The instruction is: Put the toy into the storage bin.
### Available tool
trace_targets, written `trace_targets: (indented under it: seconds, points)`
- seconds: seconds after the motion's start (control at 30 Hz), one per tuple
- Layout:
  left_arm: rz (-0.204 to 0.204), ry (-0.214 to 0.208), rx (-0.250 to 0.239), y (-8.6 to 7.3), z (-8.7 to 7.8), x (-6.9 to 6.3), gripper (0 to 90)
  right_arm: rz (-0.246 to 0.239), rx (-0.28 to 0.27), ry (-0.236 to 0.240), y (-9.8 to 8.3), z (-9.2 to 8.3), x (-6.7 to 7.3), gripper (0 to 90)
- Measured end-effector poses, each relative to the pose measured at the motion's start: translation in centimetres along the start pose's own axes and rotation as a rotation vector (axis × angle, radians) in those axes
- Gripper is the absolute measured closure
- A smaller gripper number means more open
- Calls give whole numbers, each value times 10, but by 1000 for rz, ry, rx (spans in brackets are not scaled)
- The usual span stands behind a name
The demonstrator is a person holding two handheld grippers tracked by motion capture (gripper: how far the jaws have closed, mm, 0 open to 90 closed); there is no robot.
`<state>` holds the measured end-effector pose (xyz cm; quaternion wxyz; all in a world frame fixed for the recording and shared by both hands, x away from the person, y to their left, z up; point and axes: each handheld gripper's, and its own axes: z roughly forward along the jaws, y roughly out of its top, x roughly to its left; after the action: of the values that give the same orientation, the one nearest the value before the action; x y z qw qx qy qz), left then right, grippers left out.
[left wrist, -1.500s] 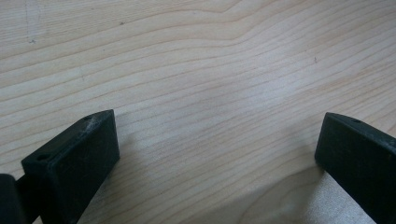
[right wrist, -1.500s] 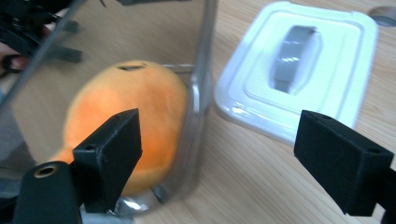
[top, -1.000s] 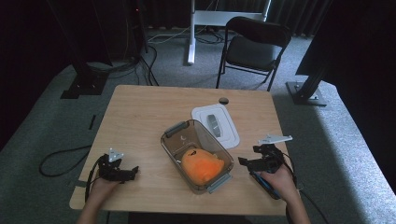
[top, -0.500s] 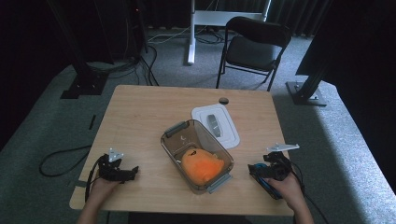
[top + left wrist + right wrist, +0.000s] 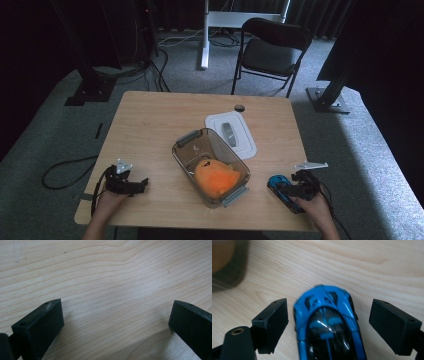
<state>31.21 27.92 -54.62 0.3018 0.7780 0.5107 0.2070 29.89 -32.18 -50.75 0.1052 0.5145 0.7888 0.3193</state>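
We have our right gripper low over the surface, near its front right corner, with its fingers spread wide on either side of a blue toy car. In the right gripper view the car lies between the two fingers with its nose pointing away from us, a gap showing on each side, so the fingers are open and not touching it. The car rests flat on the wood. From the high view we see the same blue car just ahead of the right gripper, a little to the right of the clear plastic box.

The box sits near the middle of the surface, set at an angle, with grey clips at its two short ends. An orange soft toy lies inside it, toward the end nearer us. The white lid of the box lies flat on the surface just behind the box and touches or nearly touches its far right edge. A small dark round thing sits farther back, apart from the lid.

Our left gripper rests near the front left corner, well apart from the box. In the left gripper view its fingers stand wide open over bare wood.

Beyond the surface a black chair stands on the carpet.
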Motion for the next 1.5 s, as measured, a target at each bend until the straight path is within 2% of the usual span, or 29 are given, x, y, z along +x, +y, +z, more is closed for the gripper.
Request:
trace_targets:
  seconds: [0.07, 0.13, 0.27, 0.33, 0.5, 0.63, 0.87, 1.0, 1.1, 1.23, 1.37, 1.47, 1.5]
  points:
    - [0, 0, 0, 0, 0, 0, 1, 22, -1, 21, -4, 1, -4, 150]
    - [0, 0, 0, 0, 0, 0, 1, 31, 1, 13, -9, 2, -6, 150]
    - [0, 0, 0, 0, 0, 0, 1, 29, 11, 14, -15, 0, -8, 150]
    - [0, 0, 0, 0, 0, 0, 1, 17, 19, -6, -16, -1, -8, 150]
    - [0, 0, 0, 0, 0, 0, 1, 23, 44, 9, -23, -4, -8, 150]
    - [-1, 1, 1, 0, 0, 0, 1, 3, 60, 8, -25, -2, -6, 150]
    - [-1, 1, 1, 0, 0, 0, 1, -76, 122, -52, -23, 5, 2, 149]
    - [-1, 1, 1, 0, 0, 0, 1, -90, 139, -73, -21, 8, 5, 149]
    - [-1, 0, 1, 0, 0, 0, 1, -93, 145, -76, -20, 9, 5, 175]
    - [-1, 0, 0, 0, 0, 0, 1, -105, 148, -47, -18, 10, 4, 190]
    - [-1, 0, 1, 0, 0, 0, 1, -156, 164, -85, -18, 12, 8, 189]
    - [0, 1, 1, 0, 0, 0, 1, -164, 166, -81, -18, 13, 9, 205]
    - [-1, 1, 1, 0, 0, 0, 1, -166, 156, -78, -18, 12, 9, 242]
